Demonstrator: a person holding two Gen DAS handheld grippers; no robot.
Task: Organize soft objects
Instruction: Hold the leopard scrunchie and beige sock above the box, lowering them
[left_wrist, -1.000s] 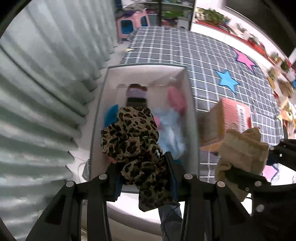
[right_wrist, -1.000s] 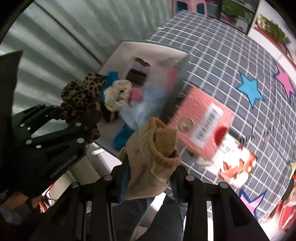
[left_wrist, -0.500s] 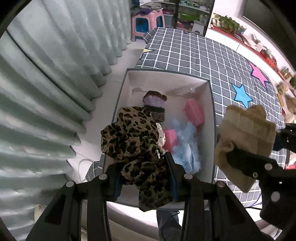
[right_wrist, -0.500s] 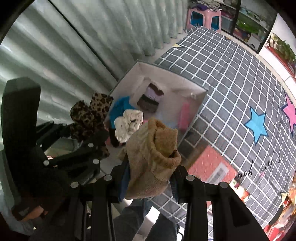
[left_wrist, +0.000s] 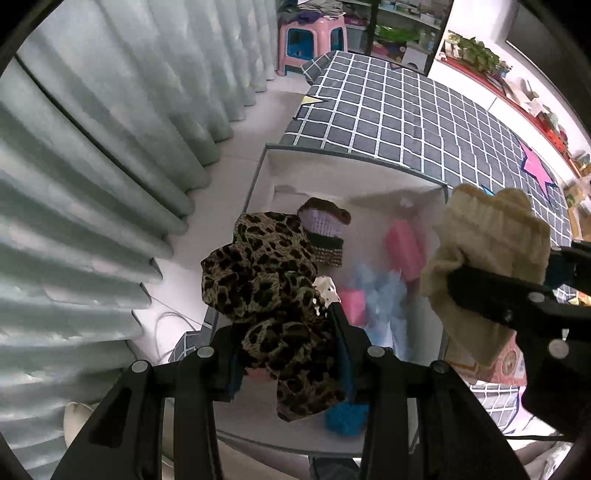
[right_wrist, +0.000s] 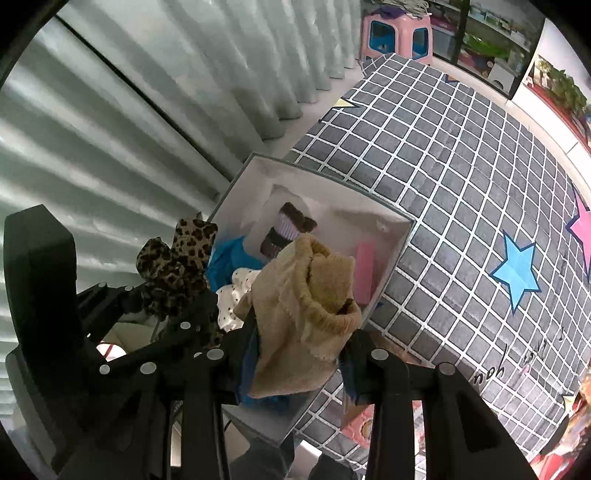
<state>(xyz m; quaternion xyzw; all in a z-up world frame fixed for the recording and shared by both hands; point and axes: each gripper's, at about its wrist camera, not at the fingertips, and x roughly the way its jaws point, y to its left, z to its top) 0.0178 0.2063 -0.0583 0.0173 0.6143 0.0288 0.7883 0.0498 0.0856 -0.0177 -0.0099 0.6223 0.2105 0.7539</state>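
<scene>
My left gripper (left_wrist: 288, 343) is shut on a leopard-print fabric piece (left_wrist: 266, 291), held above the near left part of a white open box (left_wrist: 351, 173). My right gripper (right_wrist: 299, 347) is shut on a beige knitted sock (right_wrist: 306, 314), which hangs over the box's near right side; in the left wrist view the sock (left_wrist: 487, 266) shows at the right. Inside the box lie a purple-and-brown knitted item (left_wrist: 325, 232), pink pieces (left_wrist: 402, 247), light blue cloth (left_wrist: 384, 299), a dotted cream piece (right_wrist: 232, 299) and a blue item (left_wrist: 345, 419).
The box (right_wrist: 332, 184) stands at the edge of a grey checked mat (right_wrist: 461, 177) with blue (right_wrist: 517, 273) and pink stars. Pale green curtains (left_wrist: 92, 166) hang along the left. A pink stool (left_wrist: 312, 37) stands far back. A red printed box (left_wrist: 506, 363) lies right of the white box.
Both grippers, still holding their fabric, have shifted across so that the white box now lies more centrally under them; the red printed box has slid out toward the lower right.
</scene>
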